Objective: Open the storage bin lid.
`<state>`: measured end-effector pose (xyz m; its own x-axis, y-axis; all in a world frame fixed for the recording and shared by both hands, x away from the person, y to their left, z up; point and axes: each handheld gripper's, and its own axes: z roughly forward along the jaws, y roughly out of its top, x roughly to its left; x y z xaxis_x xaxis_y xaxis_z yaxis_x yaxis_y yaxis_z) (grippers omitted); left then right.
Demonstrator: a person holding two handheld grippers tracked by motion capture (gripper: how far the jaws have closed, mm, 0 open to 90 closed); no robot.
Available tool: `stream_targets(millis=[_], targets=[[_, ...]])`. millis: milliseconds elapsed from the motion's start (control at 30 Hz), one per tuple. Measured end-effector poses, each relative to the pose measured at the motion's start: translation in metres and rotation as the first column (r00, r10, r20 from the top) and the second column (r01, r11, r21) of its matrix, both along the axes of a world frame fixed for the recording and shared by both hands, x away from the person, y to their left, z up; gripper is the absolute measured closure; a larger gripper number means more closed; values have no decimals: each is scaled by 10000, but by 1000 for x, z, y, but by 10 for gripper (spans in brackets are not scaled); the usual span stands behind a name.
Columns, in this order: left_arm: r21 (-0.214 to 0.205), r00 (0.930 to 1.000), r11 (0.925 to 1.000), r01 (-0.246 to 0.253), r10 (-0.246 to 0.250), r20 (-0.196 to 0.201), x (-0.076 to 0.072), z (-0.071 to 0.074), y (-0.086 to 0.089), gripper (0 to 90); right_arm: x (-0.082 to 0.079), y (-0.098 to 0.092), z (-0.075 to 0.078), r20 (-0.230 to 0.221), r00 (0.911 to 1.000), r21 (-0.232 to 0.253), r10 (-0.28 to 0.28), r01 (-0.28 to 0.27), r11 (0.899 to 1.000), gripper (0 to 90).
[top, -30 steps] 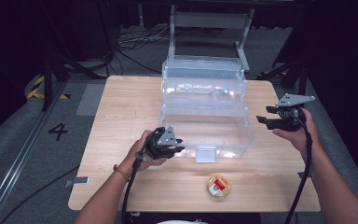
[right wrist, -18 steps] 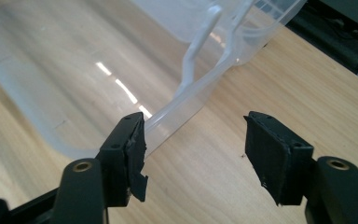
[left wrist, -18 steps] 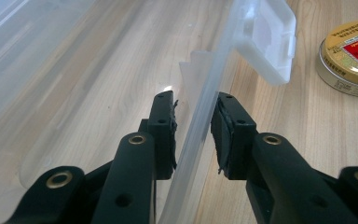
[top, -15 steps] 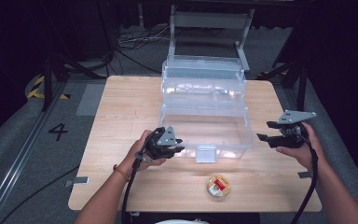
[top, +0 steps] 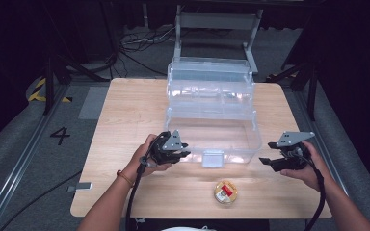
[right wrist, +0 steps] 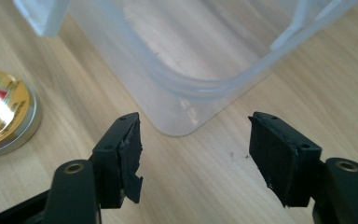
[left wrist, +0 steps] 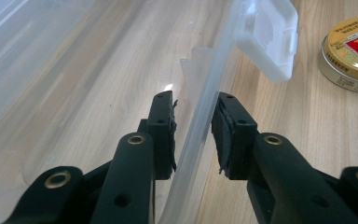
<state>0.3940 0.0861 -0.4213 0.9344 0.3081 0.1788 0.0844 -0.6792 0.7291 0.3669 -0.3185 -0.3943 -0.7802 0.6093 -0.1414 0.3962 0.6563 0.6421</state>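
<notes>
Wooden table point(top: 125, 120), grey floor point(top: 24, 144); left claw point(left wrist: 193, 133) grasping clear box point(top: 212, 115) wall; right claw point(right wrist: 193, 154) just opening, empty.

A pale wooden table point(top: 125, 115) stands on grey carpeted floor point(top: 24, 144) marked with a black numeral 4 point(top: 60, 135) and yellow-black hazard tape point(top: 38, 89), with tangled cables point(top: 135, 41) and a grey metal frame point(top: 217, 21) behind it in darkness.

"4" on floor mat point(top: 59, 135), tin point(left wrist: 354, 53) label print unreadable
</notes>
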Motion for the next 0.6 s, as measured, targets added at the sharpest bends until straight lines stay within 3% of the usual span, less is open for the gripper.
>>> stream_targets(millis=[333,500,600], targets=[[10,9999,10000,-61,61,86,-1,0,0,694,-22,20,-15,-831,9931,-288,832,-858,9959,324],[-83,9999,9999,-121,121,34,-1,-1,0,686,-29,32,-23,-1158,9855,-492,1241,-1305,9902,300],[-76,9999,9999,-139,140,63,-1,-1,0,683,-32,43,-27,-1433,9763,-651,1619,-1726,9828,286]])
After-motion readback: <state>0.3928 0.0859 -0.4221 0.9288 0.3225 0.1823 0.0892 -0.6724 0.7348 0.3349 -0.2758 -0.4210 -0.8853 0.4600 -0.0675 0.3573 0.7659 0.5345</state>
